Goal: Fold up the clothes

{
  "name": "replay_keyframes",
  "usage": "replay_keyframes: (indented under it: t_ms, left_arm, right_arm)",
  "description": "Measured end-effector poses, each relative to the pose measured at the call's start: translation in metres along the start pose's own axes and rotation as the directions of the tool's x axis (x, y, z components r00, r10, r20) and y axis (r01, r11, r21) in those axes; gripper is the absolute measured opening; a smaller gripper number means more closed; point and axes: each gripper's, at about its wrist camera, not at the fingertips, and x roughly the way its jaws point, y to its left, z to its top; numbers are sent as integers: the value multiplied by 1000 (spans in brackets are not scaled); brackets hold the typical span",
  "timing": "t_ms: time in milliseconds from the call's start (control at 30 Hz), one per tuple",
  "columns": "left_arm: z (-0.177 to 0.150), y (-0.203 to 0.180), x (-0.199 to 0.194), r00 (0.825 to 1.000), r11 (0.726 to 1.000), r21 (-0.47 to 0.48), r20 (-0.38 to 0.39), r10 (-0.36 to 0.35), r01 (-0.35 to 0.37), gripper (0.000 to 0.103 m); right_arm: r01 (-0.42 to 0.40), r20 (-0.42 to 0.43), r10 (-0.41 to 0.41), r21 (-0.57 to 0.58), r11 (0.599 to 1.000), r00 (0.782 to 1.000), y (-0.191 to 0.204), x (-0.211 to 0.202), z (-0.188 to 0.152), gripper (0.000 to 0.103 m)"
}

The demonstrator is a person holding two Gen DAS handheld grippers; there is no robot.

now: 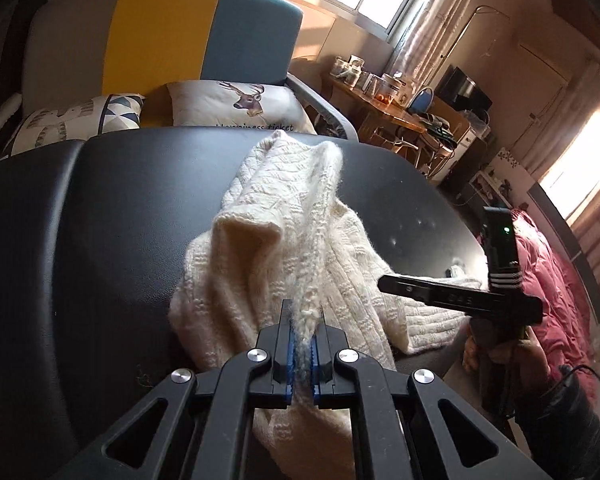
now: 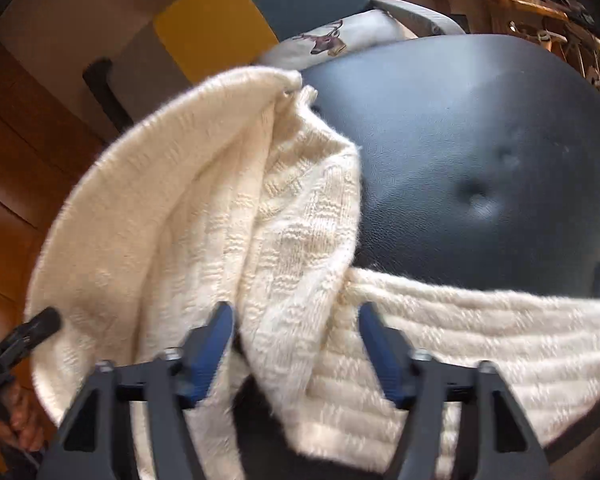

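Black padded surface (image 1: 120, 208): a wide leather-like top, dark and tufted, with much bare room on the left and at the far side; its right edge drops toward a pink quilt (image 1: 548, 280), and its near edge is just under the grippers.
Sofa (image 1: 204, 32): yellow and blue back, with a deer-print cushion (image 1: 240, 104) touching the far edge of the surface.
Cream knit sweater (image 1: 300, 216): it lies bunched in the middle of the surface, one part raised as a ridge, and a ribbed band (image 2: 480, 320) stretches flat to the right near the edge.
Left gripper (image 1: 302, 322): its jaws are pressed together on a fuzzy edge of the sweater and hold that edge above the surface.
Right gripper (image 2: 296, 320): its jaws stand spread apart, low over the knit beside the ribbed band; nothing is between the pads (image 2: 216, 332), as far as I can tell.
Step in hand: I judge this to be the early spreading, one edge taken and the second one being sought; no neat fold is made.
Next move: the right gripper needs to close on a matching edge, so both can pull the cloth flat.
Risk: the ribbed band is near the right edge and may slide off; the free room is to the left and far side.
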Motion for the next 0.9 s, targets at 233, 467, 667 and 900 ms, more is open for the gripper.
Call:
replay_keyframes:
  t_ms: [233, 467, 667, 900]
  left_arm:
    - [4, 30, -10, 999, 994, -103, 37, -15, 19, 6]
    - [5, 62, -16, 1000, 989, -150, -2, 18, -18, 6]
    - [-2, 80, -9, 999, 977, -212, -32, -18, 11, 7]
    - [-13, 87, -3, 990, 946, -306, -59, -128, 104, 14]
  right_arm:
    - [353, 77, -344, -229, 907, 936, 15, 38, 52, 6]
    - [429, -7, -432, -104, 897, 902, -110, 11, 5, 5]
    - [-114, 131, 98, 119, 986, 986, -125, -67, -9, 29]
    - [-439, 22, 439, 92, 894, 898, -25, -76, -60, 41]
